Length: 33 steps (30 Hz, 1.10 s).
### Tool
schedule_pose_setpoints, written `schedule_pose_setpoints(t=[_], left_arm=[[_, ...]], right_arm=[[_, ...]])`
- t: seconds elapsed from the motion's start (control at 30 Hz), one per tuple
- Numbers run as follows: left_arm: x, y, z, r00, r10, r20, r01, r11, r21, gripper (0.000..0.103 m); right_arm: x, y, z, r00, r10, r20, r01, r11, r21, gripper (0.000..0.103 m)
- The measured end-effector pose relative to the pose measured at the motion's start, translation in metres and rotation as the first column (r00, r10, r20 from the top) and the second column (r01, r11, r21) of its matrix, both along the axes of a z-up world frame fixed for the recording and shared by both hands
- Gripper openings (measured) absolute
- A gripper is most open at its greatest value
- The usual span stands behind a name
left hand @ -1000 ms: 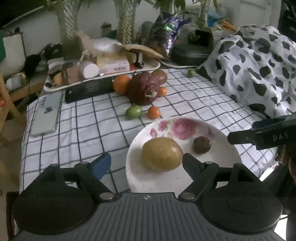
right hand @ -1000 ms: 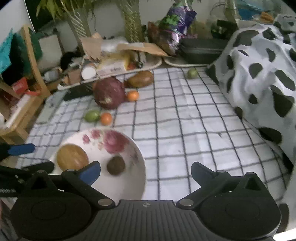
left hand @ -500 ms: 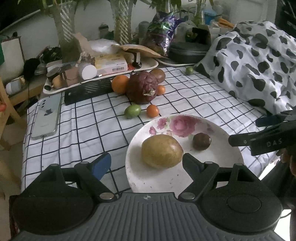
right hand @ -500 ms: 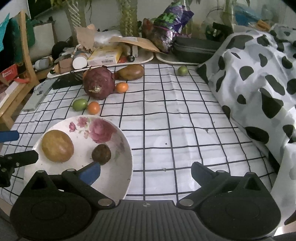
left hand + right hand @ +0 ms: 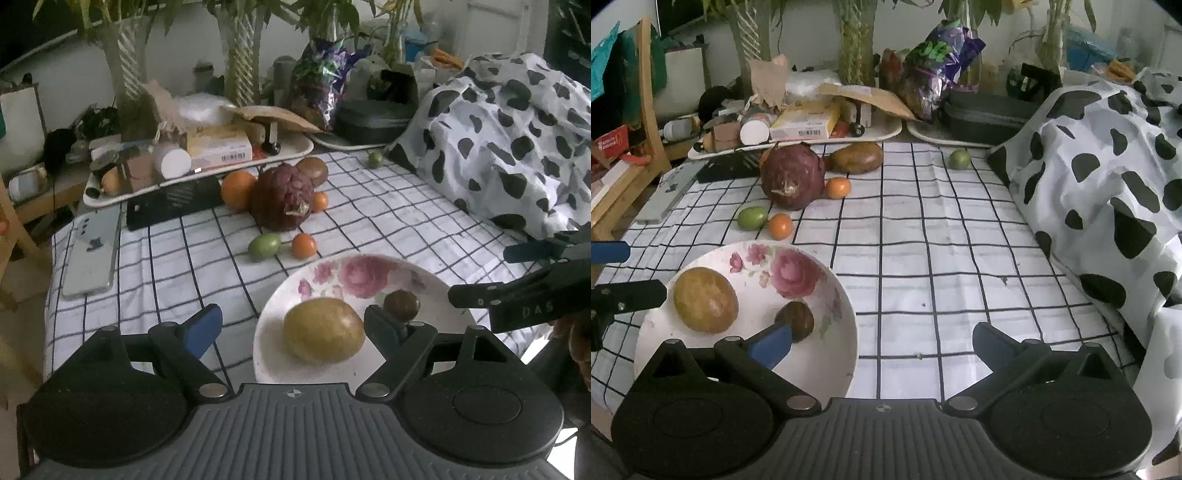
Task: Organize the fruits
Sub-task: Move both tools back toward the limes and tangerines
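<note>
So the small dark fruit has been left on the floral plate beside the yellow fruit; both the right hand-held gripper and left hand-held gripper are spread wide, nothing held, pulled back. Small oranges remain on the table.

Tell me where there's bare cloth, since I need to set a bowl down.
Free: the checked tablecloth between the floral white plate and the cow-print blanket. Crowded: around the big purple-red fruit, small orange fruit and green fruit.
</note>
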State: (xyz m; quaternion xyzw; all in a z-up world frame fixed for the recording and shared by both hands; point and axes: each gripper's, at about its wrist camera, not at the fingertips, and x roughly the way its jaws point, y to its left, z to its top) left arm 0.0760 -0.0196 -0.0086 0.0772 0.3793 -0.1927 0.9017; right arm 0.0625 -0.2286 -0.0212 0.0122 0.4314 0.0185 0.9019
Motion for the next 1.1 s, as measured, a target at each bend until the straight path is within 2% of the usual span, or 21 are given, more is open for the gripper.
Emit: schedule_pose_setpoints(t=[0.47, 0.77, 1.1], left_arm=[[0.03, 0.004, -0.002, 1.0, -0.029, -0.006, 0.029, 1.0, 0.008, 0.083], [0.053, 0.006, -0.005, 0.998, -0.065, -0.012, 0.065, 0.998, 0.01, 0.083], [0.083, 0.007, -0.012, 0.995, -0.096, -0.033, 0.097, 0.995, 0.035, 0.083]], right_arm=[[0.015, 0.003, 0.002, 0.998, 0.022, 0.06, -0.02, 0.999, -0.034, 0.103], [0.036, 0.007, -0.002, 0.995, 0.063, 0.075, -0.059, 0.997, -0.057, 0.103], [0.066, 0.015, -0.007, 0.99, 0.122, 0.071, -0.119, 0.992, -0.04, 0.103]])
